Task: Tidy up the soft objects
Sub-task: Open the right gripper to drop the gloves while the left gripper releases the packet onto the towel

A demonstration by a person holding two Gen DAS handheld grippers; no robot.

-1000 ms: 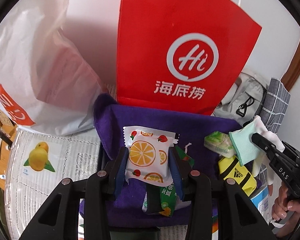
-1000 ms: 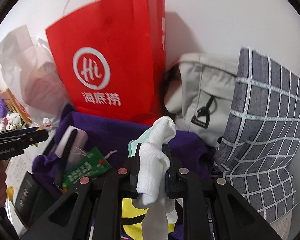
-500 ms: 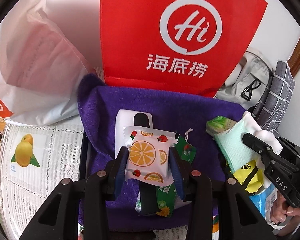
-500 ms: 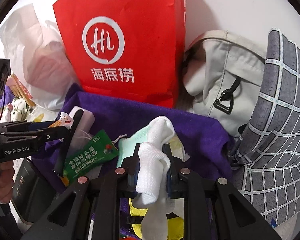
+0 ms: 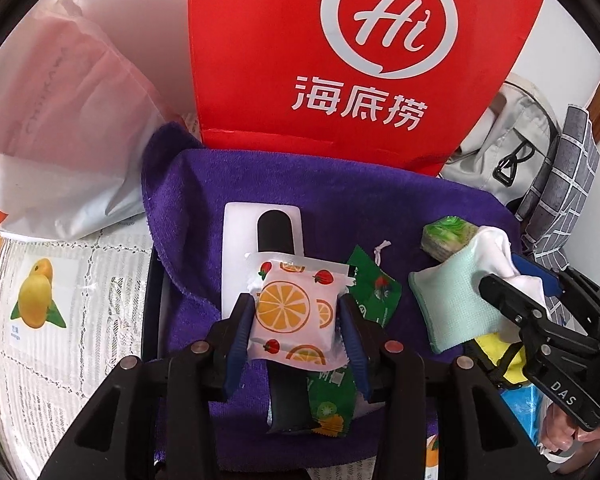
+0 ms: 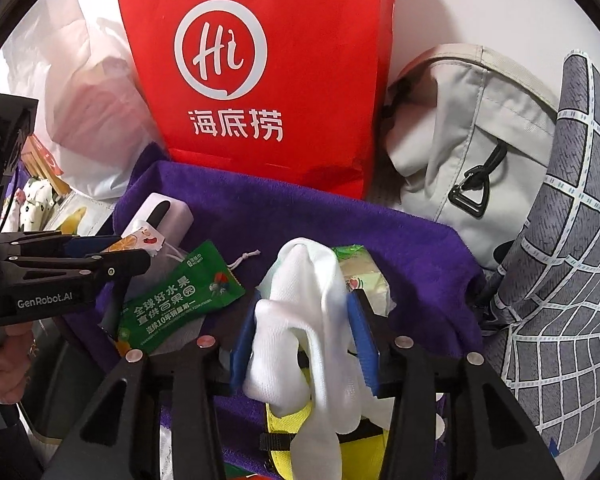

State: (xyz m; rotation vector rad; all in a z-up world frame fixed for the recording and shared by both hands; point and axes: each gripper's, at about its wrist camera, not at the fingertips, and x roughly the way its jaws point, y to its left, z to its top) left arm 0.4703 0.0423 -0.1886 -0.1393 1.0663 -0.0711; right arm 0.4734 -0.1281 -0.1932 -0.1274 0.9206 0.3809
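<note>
My left gripper [image 5: 296,320] is shut on a white packet printed with orange slices [image 5: 296,316], held above a purple towel [image 5: 340,192]. My right gripper [image 6: 304,320] is shut on a white sock with a mint-green part [image 6: 312,304]; the sock also shows in the left wrist view [image 5: 452,300]. On the towel lie a white power bank [image 5: 240,248], a green snack packet [image 6: 180,300] and a green-and-white wrapped pack [image 5: 448,236]. The left gripper shows at the left of the right wrist view [image 6: 112,264].
A red paper bag [image 5: 340,60] stands behind the towel. A white plastic bag [image 5: 60,120] is at the left, a grey backpack [image 6: 460,128] and a checked grey cushion [image 6: 560,240] at the right. A yellow pouch [image 6: 292,440] lies under my right gripper.
Both grippers have moved forward toward the red bag, each still holding its item. The power bank has come into the left wrist view from under the packet.
</note>
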